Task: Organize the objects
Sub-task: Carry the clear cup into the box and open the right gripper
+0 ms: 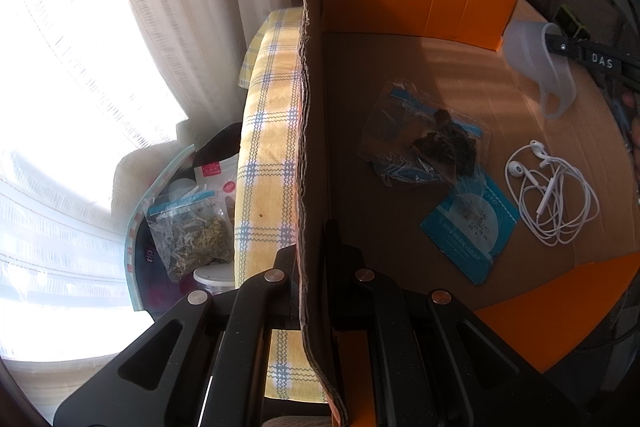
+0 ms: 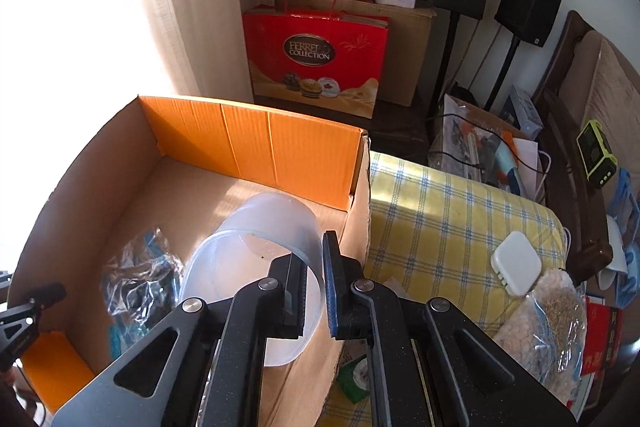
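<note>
The left gripper has its fingers closed tight on the side wall of the cardboard box, one finger outside, one inside. Ahead of and to the right of those fingers, on the box floor, lie a clear bag of dark dried stuff, a teal packet just beside it, and a tangle of white earphones.

The right gripper pinches the rim of a clear plastic tub, its fingers nearly together, holding the tub tilted over the box interior. Right of these fingers, on the checked cloth over the worktop, sits a small white case.
</note>
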Tool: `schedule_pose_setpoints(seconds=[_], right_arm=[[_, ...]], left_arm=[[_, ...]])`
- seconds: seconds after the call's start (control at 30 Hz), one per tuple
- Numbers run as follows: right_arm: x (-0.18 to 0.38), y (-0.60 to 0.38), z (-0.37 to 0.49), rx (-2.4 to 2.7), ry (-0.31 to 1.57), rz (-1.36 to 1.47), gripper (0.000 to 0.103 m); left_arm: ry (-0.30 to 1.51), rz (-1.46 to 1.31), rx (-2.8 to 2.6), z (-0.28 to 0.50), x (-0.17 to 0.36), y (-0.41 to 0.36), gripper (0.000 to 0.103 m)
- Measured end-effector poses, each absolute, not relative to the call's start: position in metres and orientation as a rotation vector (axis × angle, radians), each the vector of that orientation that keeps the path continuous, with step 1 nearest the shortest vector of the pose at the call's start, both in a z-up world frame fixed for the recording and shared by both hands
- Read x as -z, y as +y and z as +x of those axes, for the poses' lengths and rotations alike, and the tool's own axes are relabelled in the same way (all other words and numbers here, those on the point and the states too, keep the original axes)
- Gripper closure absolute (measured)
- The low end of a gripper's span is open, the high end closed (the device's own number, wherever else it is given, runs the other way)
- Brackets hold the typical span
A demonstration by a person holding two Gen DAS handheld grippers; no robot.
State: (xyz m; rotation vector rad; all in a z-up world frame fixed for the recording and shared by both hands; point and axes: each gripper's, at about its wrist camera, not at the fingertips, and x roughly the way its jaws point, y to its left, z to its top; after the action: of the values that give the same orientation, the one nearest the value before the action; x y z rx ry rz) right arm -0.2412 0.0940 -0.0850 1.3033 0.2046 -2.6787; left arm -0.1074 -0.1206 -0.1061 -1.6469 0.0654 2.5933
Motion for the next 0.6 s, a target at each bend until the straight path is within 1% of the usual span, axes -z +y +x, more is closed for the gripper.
schedule_pose_setpoints(seconds=[0.1,0.2,0.27,0.4,0.43,0.57,0.6], right_arm=[[0.088,0.087,-0.242,2.700,0.288,1.303,0.096],[0.090,0.081,-0.242,2.707,0.377,1.302,0.093],[0.092,0.079,-0.243,2.707,0.402,1.306,0.092],[0.091,0.081,-0.242,2.693,0.359,1.311,0.087],[0.090,0.082,-0.241,2.688,0.344,1.311,0.083],[0.086,0.083,-0.238,2.669,0.296,1.312,0.081],[0.084,0.085,-0.237,2.662,0.274,1.309,0.079]], left_arm=[[0.064,-1.647,-2.594,-0.107,0.106,-0.120,0.098],[0.064,-1.646,-2.594,-0.107,0.106,-0.120,0.098],[0.064,-1.648,-2.594,-0.107,0.106,-0.120,0.098],[0.066,-1.648,-2.594,-0.107,0.105,-0.120,0.098],[0.068,-1.648,-2.595,-0.107,0.105,-0.120,0.098],[0.067,-1.650,-2.596,-0.108,0.104,-0.119,0.098],[0.067,-1.650,-2.596,-0.108,0.104,-0.119,0.098]])
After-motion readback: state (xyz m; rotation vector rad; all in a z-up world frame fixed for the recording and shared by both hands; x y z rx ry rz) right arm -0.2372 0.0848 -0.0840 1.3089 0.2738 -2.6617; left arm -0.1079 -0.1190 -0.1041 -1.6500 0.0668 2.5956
